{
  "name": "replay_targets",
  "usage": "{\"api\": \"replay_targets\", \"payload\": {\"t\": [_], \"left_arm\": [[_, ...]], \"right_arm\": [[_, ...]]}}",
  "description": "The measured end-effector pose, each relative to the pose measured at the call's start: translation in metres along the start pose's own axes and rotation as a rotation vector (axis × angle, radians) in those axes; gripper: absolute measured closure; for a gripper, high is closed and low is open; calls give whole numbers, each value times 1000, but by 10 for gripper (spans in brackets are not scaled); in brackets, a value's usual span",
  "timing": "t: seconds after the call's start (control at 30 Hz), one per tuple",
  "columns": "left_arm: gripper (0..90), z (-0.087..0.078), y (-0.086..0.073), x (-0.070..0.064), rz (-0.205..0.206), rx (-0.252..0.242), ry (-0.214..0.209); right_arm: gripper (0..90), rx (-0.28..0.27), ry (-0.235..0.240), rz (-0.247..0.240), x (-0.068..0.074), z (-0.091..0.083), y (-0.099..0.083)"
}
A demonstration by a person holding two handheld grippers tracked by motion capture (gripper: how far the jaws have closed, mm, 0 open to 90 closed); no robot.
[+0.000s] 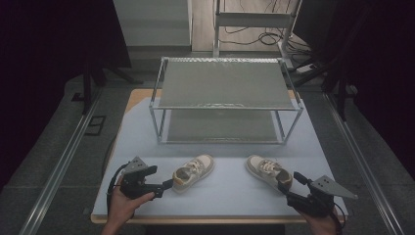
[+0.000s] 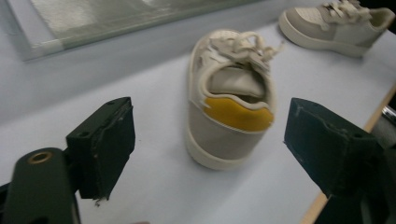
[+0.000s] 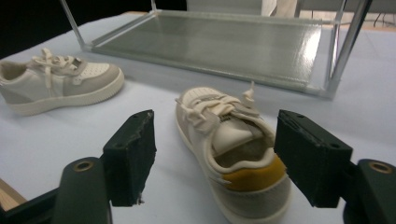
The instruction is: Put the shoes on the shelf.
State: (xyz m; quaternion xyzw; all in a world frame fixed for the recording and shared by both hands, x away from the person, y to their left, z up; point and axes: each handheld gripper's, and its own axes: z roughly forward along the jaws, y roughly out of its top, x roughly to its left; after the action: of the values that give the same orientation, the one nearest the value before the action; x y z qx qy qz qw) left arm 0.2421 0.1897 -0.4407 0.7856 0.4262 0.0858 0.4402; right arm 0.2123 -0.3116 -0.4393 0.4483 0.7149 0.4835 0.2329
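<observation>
On the pale table [image 1: 147, 142] before the rack [image 1: 225, 98], each shoe, left [image 1: 194, 172] and right [image 1: 268, 171], sits heel-first just ahead of its gripper, left [image 1: 166, 185] and right [image 1: 288, 190], jaws wide and empty, so squeeze squarely across the heels

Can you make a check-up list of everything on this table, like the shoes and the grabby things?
Surface: pale blue table cover, bare around the shoes.
Job's things: two small cream-and-grey sneakers with yellow heel tabs, left shoe and right shoe, upright, apart, heels toward the person.
Clutter: nothing seen.
Grippers: left gripper open, at the left shoe's heel; right gripper open, at the right shoe's heel.
Cables: black cable loops from the left gripper.
Surroundings: two-tier metal shoe rack, empty; dark floor, floor wires beyond.
</observation>
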Motion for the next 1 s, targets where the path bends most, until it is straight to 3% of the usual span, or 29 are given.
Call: {"api": "replay_targets", "payload": {"t": [0.03,0.3,0.57,1.0], "left_arm": [[157,0,1,-1,5,2,-3],[143,12,3,-6,14,50,-10],[125,25,3,-7,15,95,-7],[90,63,9,-16,42,175,29]], "right_arm": [[261,7,-19,-1,-4,1,2],[195,87,-23,29,-19,22,2],[155,159,-1,32,-21,38,-1],[141,257,5,36,-24,68,-8]]}}
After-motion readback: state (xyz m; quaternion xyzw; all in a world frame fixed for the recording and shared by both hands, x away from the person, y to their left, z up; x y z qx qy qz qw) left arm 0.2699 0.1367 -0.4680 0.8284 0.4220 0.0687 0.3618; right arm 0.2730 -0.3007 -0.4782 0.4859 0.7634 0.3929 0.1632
